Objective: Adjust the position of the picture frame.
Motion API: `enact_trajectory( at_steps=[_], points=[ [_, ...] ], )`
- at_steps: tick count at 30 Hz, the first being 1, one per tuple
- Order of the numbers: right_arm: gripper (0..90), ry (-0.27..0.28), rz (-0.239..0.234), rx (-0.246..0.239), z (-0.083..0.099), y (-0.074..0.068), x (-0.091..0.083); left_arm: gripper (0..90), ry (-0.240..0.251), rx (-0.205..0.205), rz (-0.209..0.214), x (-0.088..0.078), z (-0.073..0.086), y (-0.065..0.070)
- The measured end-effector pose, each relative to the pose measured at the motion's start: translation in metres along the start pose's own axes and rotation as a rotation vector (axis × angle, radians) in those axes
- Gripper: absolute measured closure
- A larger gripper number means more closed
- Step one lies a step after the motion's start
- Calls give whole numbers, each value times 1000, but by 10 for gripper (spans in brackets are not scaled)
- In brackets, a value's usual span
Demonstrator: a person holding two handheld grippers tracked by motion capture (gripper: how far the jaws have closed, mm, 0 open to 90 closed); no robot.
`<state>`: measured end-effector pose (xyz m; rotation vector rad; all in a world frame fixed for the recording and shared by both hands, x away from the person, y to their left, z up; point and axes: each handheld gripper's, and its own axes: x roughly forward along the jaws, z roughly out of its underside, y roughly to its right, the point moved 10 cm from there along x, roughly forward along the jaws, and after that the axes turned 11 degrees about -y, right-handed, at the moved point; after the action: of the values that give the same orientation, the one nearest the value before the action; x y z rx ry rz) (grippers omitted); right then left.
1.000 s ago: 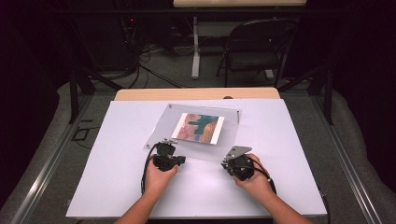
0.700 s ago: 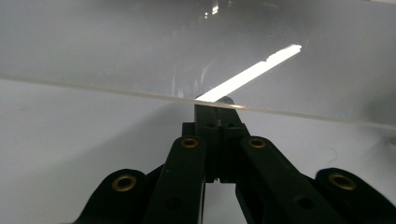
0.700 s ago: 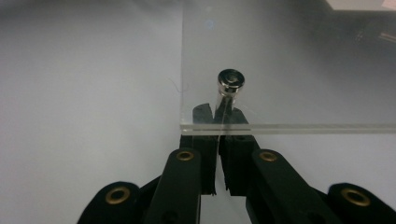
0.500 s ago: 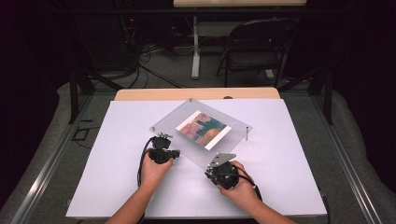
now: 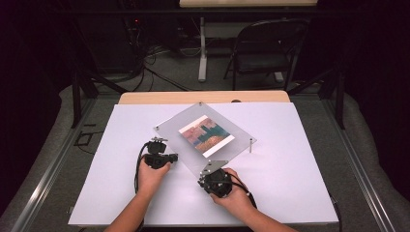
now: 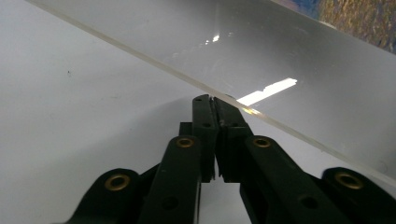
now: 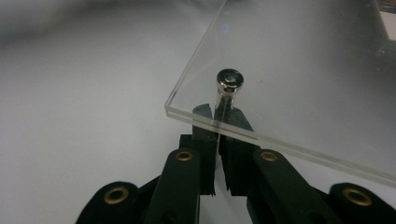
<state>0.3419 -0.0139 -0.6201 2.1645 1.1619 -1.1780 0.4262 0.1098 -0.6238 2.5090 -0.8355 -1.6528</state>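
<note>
A clear acrylic frame point(image 5: 174, 129) holding a colourful picture point(image 5: 207, 135) sits turned like a diamond on the white tabletop point(image 5: 300, 164). My right gripper point(image 5: 209, 175) is at its near corner. In the right gripper view, that gripper point(image 7: 218, 112) is shut under the plate point(image 7: 303, 93) on the metal standoff post point(image 7: 229, 79). My left gripper point(image 5: 167, 157) is at the frame's left edge. In the left gripper view, the gripper point(image 6: 214, 100) has its jaws pressed together, with their tips right at the plate's edge point(image 6: 140, 58).
Another standoff leg point(image 5: 250, 145) props the frame's right corner. The wooden table edge point(image 5: 145, 98) runs behind the white surface. A folding chair point(image 5: 268, 48) and floor cables point(image 5: 159, 72) lie beyond the table.
The frame has turned from square-on to a diamond. My right hand moved left and toward me with the near corner. The left hand shifted slightly left.
</note>
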Motion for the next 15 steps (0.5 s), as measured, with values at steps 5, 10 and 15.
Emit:
enact_trajectory(
  at_steps=[5,10,15],
  points=[
    [740,28,-18,0,3,1,-14,757,21,13,14,-7,9,8],
    [702,52,-2,10,16,9,-33,667,31,51,8,-18,25,18],
    [661,101,52,58,31,33,-61,588,58,66,33,-31,40,30]
  ],
)
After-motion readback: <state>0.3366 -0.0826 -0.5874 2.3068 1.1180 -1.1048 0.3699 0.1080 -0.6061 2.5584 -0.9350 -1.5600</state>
